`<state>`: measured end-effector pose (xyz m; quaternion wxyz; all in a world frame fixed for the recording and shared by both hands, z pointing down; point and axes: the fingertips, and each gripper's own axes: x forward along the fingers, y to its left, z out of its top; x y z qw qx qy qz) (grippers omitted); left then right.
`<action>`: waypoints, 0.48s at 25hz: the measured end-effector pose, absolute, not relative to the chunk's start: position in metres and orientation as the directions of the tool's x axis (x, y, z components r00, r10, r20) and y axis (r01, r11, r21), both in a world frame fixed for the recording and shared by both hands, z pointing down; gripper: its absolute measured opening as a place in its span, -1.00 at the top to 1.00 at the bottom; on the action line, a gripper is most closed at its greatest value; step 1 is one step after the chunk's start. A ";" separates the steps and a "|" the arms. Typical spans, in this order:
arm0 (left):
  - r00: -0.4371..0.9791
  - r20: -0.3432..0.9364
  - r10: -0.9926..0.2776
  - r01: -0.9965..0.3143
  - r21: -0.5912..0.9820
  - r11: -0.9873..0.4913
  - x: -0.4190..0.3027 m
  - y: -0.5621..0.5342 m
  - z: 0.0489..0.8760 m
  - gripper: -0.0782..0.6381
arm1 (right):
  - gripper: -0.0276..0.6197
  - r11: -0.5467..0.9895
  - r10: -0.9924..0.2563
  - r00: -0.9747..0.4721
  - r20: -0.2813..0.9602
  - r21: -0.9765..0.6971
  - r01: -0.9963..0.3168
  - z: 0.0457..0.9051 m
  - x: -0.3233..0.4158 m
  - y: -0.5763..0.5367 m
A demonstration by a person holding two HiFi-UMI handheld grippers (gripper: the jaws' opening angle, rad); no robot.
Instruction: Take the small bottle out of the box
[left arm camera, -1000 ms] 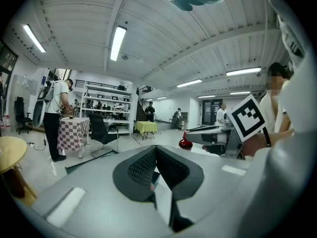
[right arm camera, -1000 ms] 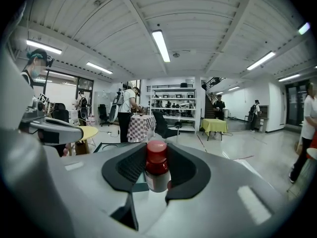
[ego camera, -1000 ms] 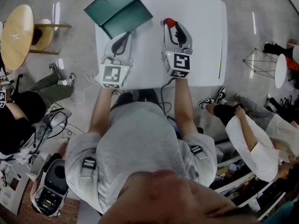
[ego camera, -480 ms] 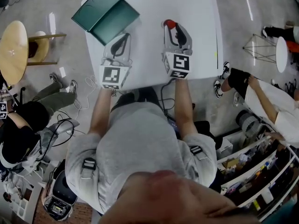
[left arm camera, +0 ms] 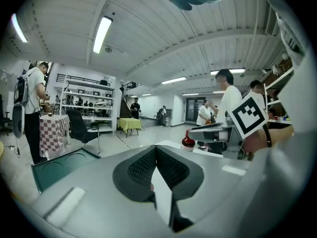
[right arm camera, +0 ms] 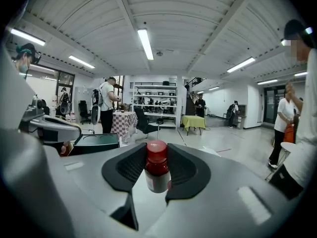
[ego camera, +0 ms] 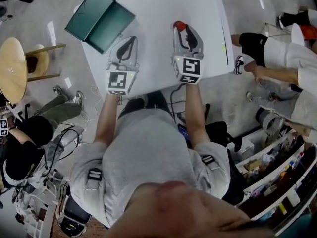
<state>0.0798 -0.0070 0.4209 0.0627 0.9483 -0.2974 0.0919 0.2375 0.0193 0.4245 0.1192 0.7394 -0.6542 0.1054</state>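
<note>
Both grippers are now sitting farther from the box (ego camera: 99,20) than a second ago. Its near corner was lying right at the left gripper's tip then, and a strip of bare bench (ego camera: 163,4) is showing between them now.

The fingers (right arm camera: 125,168) of the right gripper (ego camera: 184,29) are pressing on the small bottle (right arm camera: 157,175) from both sides. They are holding it upright by its body, with the red cap (ego camera: 179,26) poking out at the tips. The bottle is out of the box and over the white bench, well to the right of the box. It seems to be hanging clear of the surface, though no view is showing its underside plainly.

The left gripper (ego camera: 132,37) is empty, and its fingers (left arm camera: 136,167) are meeting at the tips with nothing between them. The two grippers are pointing the same way, side by side and apart.

Behind the fingers, each gripper is carrying its marker cube (ego camera: 122,82), and the person's bare forearms are reaching back to grey sleeves.

The dark green box is lying open and flat at the bench's far left corner. Two round recesses are showing in one of its halves.
</note>
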 end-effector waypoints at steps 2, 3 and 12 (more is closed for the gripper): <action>0.812 0.216 -0.543 -0.567 0.068 -0.821 0.085 -0.017 0.425 0.75 | 0.51 -0.129 -0.939 0.133 0.318 0.034 -0.991 0.429 0.243 0.013; 0.813 0.218 -0.539 -0.564 0.069 -0.823 0.089 -0.020 0.428 0.75 | 0.51 -0.135 -0.937 0.138 0.322 0.032 -0.990 0.432 0.247 0.010; 0.824 0.252 -0.508 -0.541 0.085 -0.836 0.113 -0.025 0.448 0.75 | 0.51 -0.183 -0.921 0.177 0.347 0.015 -0.983 0.454 0.272 0.018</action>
